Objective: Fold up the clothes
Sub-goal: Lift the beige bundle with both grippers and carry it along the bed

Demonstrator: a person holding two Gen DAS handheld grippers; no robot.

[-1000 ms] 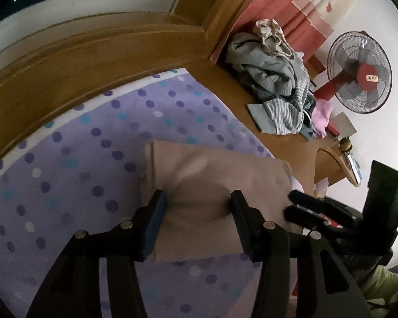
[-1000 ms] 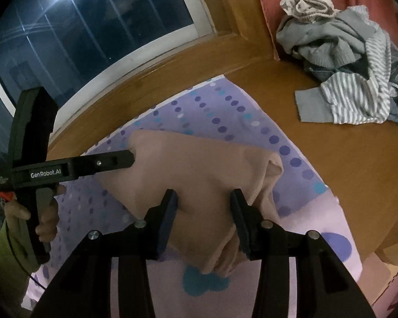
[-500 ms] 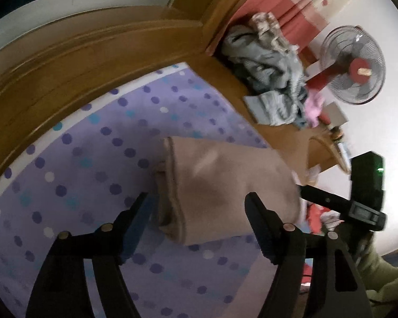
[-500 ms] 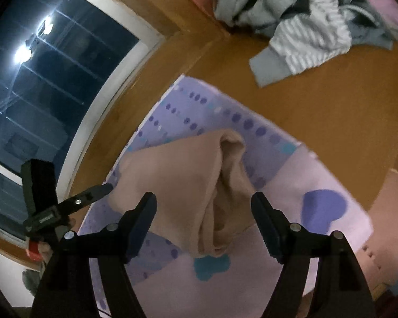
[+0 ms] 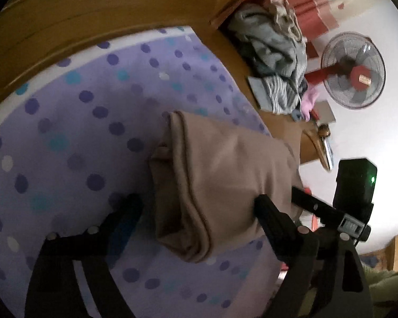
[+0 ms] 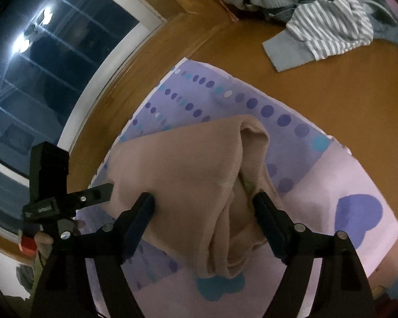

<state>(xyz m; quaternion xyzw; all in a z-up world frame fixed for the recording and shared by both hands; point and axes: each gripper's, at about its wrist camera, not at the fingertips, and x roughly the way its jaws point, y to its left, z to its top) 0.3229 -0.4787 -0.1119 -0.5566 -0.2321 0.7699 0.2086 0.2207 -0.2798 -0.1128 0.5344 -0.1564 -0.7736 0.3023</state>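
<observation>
— Where is the folded beige garment (image 5: 225, 182) to be found?

— It is laid on the purple dotted sheet (image 5: 74, 122), which is spread over a wooden platform (image 6: 345, 92). In the right wrist view the garment (image 6: 188, 169) is seen nearer the sheet's window-side edge, its bunched open end turned toward the pink part of the sheet with the heart prints.

— And how is it placed against the fingers?

— The left gripper (image 5: 199, 209) is set astride one end of the bundle: the layered fold edge lies between the two fingers, the right finger (image 5: 273, 220) is seen against the cloth's top surface, the left finger (image 5: 124, 217) is held apart from it over the sheet. The right gripper (image 6: 204, 206) is set astride the other end — the cloth runs between its fingers, though whether they touch it cannot be told.

— Is anything gripped?

— No. Both pairs of jaws are opening and stand wide; the garment is between them but is not pinched.

— What else is seen?

— A heap of grey and striped clothes (image 6: 318, 16) at the far corner of the platform, well apart from the sheet; a standing fan (image 5: 353, 70) beyond it.
</observation>
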